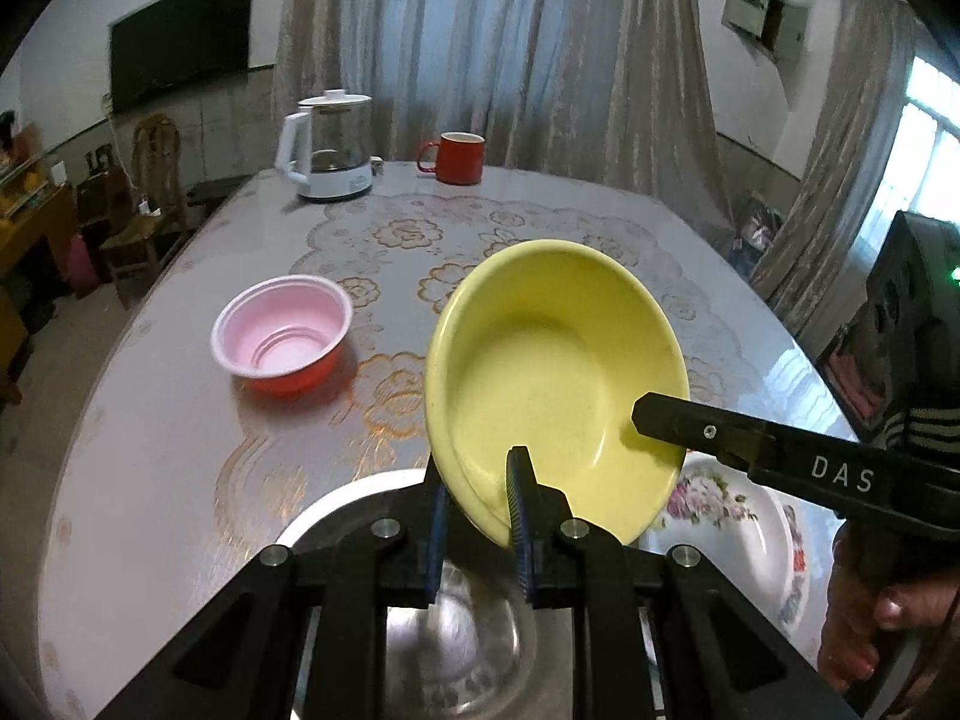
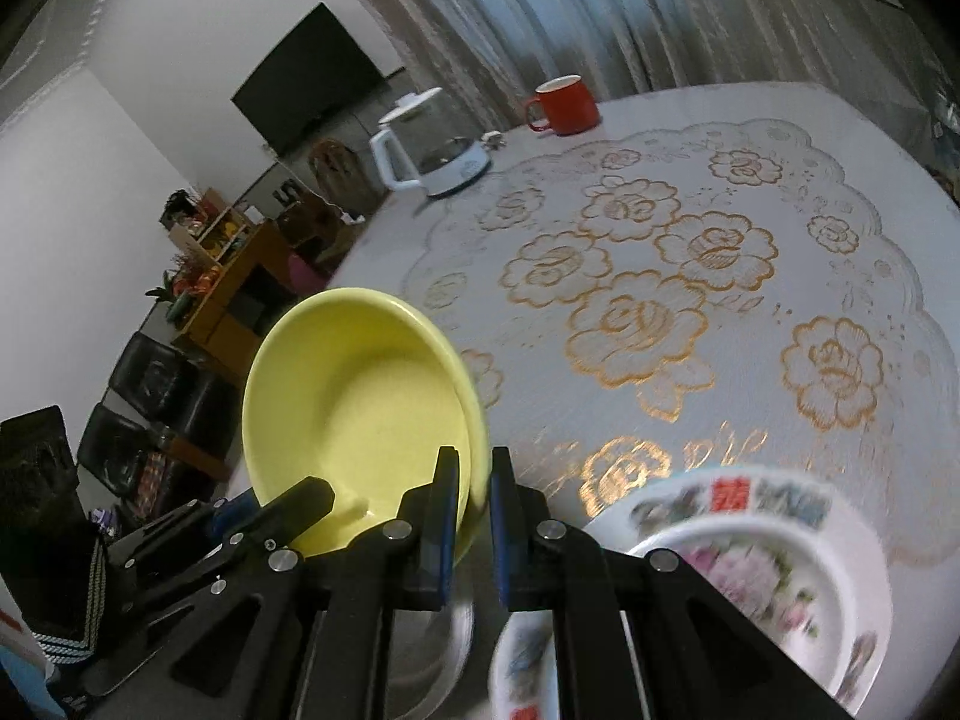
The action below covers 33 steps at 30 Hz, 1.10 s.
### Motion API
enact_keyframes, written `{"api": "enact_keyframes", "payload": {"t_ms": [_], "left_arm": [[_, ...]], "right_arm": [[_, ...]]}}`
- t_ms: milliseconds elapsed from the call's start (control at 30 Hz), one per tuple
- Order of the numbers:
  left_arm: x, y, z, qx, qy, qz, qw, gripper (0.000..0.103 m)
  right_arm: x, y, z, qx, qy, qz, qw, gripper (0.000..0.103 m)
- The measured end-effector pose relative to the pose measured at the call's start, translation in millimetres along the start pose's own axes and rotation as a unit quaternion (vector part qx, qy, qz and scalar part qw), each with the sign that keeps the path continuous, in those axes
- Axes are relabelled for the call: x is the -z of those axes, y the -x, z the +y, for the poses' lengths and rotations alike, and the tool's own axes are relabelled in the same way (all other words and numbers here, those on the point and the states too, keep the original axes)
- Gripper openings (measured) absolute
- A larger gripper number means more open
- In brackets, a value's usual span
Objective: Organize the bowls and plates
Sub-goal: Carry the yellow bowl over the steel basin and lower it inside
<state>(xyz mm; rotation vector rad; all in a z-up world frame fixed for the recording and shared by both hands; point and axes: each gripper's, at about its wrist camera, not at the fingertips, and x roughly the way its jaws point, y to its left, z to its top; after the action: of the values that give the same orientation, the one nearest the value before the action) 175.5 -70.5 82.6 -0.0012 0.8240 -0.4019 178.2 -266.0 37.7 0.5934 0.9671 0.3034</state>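
A yellow bowl (image 1: pixel 552 360) hangs tilted in the air over the table's near edge, held by both grippers. My left gripper (image 1: pixel 480 510) is shut on its near rim, one blue-padded finger inside and one outside. My right gripper (image 1: pixel 645 420) reaches in from the right and pinches the rim there. In the right wrist view the right gripper (image 2: pixel 474 504) clamps the yellow bowl (image 2: pixel 360 396) at its lower right rim, with the left gripper (image 2: pixel 276 510) on its lower left. A pink-lined red bowl (image 1: pixel 282 336) stands on the table to the left.
Under the yellow bowl sit a steel bowl (image 1: pixel 456 630) and a white floral plate (image 1: pixel 750 522), the plate also in the right wrist view (image 2: pixel 750 546). A white kettle (image 1: pixel 327 150) and a red mug (image 1: pixel 459 157) stand at the far edge. A hand (image 1: pixel 864 618) grips the right tool.
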Motion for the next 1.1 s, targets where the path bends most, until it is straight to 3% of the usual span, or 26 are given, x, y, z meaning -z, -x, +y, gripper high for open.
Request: {"api": "enact_keyframes", "payload": {"t_ms": [200, 533, 1100], "left_arm": [[29, 17, 24, 0.018, 0.049, 0.003, 0.9986, 0.018], [67, 35, 33, 0.006, 0.072, -0.006, 0.9974, 0.018], [94, 10, 51, -0.012, 0.087, 0.025, 0.9959, 0.018]], "right_arm": [[29, 7, 20, -0.026, 0.004, -0.003, 1.000, 0.009], [66, 1, 30, -0.052, -0.012, 0.018, 0.998, 0.009], [94, -28, 39, -0.004, 0.008, 0.058, 0.998, 0.011]]}}
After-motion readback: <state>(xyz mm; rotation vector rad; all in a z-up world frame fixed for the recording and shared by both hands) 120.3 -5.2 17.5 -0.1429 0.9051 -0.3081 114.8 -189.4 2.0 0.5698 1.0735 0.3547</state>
